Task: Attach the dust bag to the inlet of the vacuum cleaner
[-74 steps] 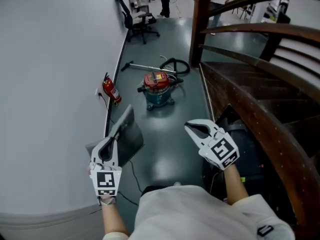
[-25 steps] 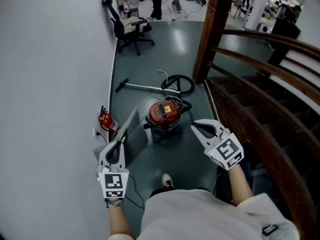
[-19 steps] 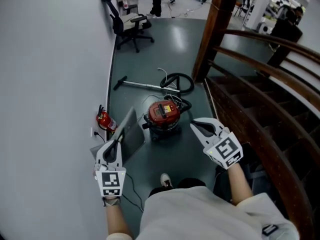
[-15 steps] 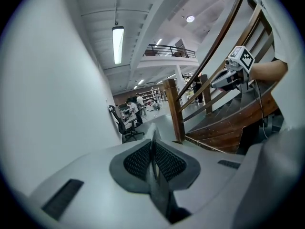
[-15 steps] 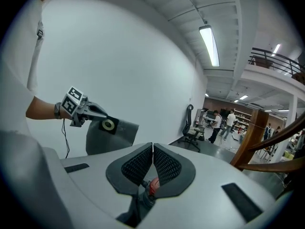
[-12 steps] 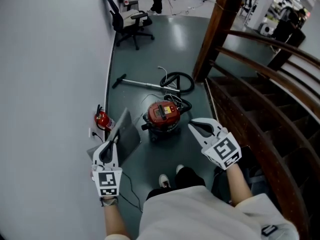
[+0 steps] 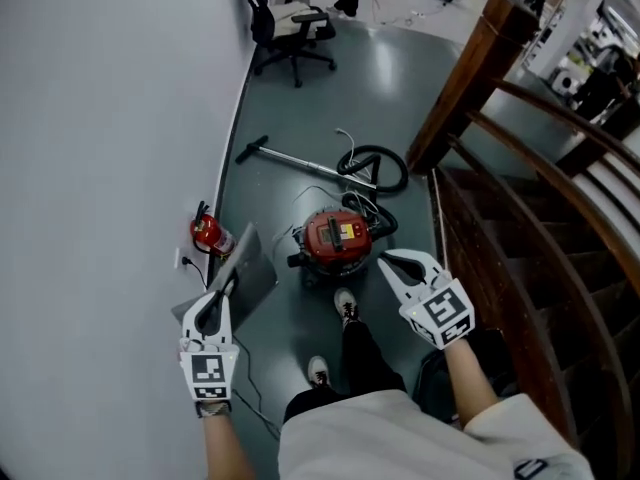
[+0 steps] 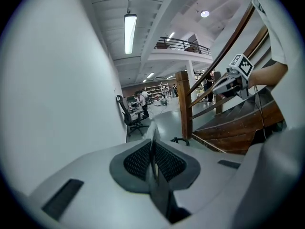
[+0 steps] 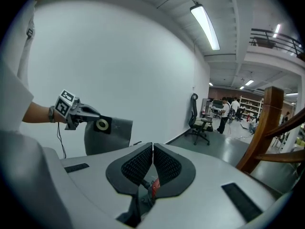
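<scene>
Nearby, the left gripper (image 7: 224, 284) pinches the grey dust bag (image 7: 252, 266) tight by its edge, probably to carry it. To its right, the right gripper (image 7: 386, 259) has its jaws together, holding nothing. Farther on sits the vacuum cleaner (image 7: 338, 243); its yellow label (image 7: 349, 230) is too small to read.

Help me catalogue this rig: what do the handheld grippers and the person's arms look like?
Both the left gripper and right gripper are white, tapering to pointed jaws lined with dark grey meshed pads. Each carries a cube of black-and-white square markers. The person wears a pale short-sleeved shirt.
</scene>
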The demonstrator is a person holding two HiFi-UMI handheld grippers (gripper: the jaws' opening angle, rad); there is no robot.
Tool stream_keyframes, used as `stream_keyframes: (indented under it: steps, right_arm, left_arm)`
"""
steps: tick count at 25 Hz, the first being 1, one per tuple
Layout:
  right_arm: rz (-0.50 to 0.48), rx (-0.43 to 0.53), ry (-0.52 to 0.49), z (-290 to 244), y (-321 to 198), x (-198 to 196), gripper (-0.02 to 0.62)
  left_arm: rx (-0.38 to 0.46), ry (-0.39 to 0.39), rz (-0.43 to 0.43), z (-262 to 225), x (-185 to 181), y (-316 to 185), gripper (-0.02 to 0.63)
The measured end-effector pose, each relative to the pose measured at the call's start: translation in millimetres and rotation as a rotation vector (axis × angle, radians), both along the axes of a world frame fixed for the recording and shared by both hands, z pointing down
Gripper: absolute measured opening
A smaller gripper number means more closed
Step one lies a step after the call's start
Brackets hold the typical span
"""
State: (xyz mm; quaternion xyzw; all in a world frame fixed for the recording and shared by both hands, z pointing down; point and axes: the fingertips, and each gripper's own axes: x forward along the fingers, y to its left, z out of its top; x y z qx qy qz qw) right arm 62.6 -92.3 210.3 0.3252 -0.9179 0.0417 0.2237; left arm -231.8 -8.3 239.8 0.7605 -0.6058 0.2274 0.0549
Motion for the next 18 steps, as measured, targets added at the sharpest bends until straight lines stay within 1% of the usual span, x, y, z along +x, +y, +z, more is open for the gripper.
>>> stream_keyframes:
  steps: [3,6,9,13,18]
  right_arm:
    - [-0.008,-0.054,-0.063,19.8,-26.3,-5.3,0.029]
    - [-0.035,-0.118,-0.1,43.2,-48.9,-9.8,0.029]
    - [-0.052,-0.16,-0.087,68.0,-69.1,-11.8,0.029]
    - [-0.046,-0.212,-0.077,100.0,-98.0,-13.3,0.029]
    - [-0.035,-0.261,-0.065,148.1,-110.9,-12.8,0.029]
  left_arm:
    - [-0.011,0.042,-0.021,21.1,-0.3,-14.1,0.026]
    - [-0.053,0.04,-0.042,44.4,0.9,-24.1,0.025]
    - [-0.08,0.049,-0.073,63.4,0.2,-36.5,0.026]
    - [-0.119,0.067,-0.122,92.1,-3.0,-56.5,0.025]
    - [-0.143,0.087,-0.166,130.7,-6.2,-63.3,0.025]
